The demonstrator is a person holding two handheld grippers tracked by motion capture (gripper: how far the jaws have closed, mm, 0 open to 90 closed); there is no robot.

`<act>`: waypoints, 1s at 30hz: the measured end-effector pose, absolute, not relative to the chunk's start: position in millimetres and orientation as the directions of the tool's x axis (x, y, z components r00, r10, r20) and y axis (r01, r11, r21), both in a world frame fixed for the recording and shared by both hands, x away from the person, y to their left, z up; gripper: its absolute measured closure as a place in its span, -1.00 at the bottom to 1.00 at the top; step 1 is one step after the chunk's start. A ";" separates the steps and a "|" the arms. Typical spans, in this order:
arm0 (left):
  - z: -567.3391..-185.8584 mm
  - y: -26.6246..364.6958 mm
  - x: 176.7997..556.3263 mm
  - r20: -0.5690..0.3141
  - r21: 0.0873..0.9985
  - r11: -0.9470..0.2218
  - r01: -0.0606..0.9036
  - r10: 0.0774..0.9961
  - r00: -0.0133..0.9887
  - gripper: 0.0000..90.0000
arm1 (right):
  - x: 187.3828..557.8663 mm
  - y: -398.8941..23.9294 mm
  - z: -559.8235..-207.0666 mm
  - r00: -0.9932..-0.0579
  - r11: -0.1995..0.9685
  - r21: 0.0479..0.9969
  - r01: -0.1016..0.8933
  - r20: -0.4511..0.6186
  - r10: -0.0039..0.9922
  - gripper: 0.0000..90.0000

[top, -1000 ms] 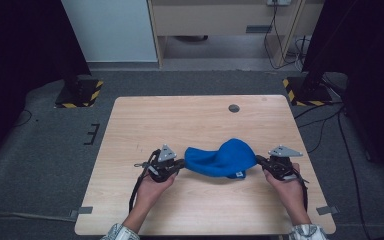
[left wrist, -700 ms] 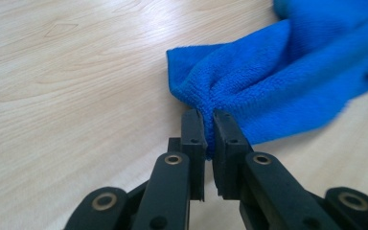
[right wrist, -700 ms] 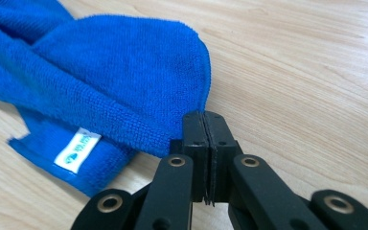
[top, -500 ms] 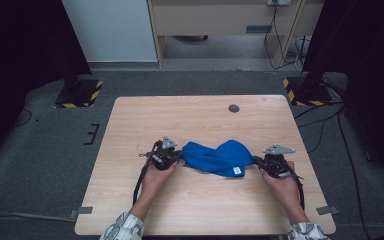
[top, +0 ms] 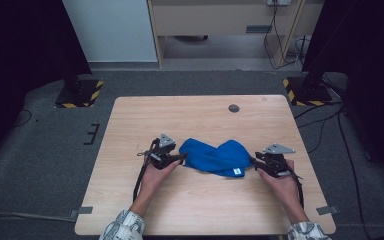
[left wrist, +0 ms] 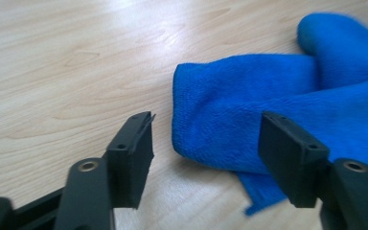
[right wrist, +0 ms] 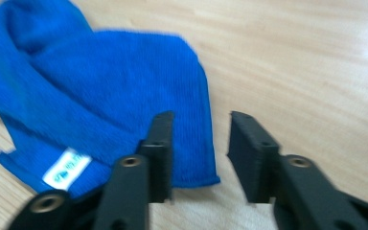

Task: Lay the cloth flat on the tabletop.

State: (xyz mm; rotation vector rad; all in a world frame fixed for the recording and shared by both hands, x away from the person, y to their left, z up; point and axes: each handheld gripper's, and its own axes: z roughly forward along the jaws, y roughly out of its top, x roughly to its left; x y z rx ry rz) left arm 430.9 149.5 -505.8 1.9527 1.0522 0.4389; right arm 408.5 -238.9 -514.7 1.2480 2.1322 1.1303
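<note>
- Table (top: 130,210): pale wood; a small dark disc (top: 234,108) lies near the far edge.
- Blue cloth (top: 214,157): bunched and folded at the table's middle, long axis running left to right between the two grippers; white label (right wrist: 67,168) near its right-hand end.
- Left gripper (left wrist: 206,148): at the cloth's left end; jaws have just been opening and stand apart, the cloth's edge lying loose between them, not pinched.
- Right gripper (right wrist: 199,153): at the cloth's right end, about equally near; jaws have just been opening, parted, the corner by one jaw, unclamped.
</note>
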 end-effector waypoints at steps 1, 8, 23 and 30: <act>-503.8 149.6 426.9 -0.086 0.821 -0.275 0.501 0.808 0.583 -0.21 | 407.2 -239.0 -512.4 -0.506 0.263 0.820 0.508 0.037 0.862 0.22; -504.2 135.1 399.5 -0.059 0.814 -0.327 0.480 0.775 0.629 -0.25 | 396.7 -241.2 -502.7 -0.514 0.227 0.854 0.468 0.054 0.856 0.22; -516.3 119.1 394.3 -0.023 0.794 -0.373 0.481 0.771 0.636 -0.33 | 393.8 -198.0 -509.1 -0.673 0.316 0.853 0.415 0.054 0.738 0.11; -513.0 120.7 393.9 -0.025 0.806 -0.361 0.468 0.771 0.637 -0.34 | 397.4 -176.0 -514.8 -0.712 0.398 0.828 0.396 0.004 0.702 0.30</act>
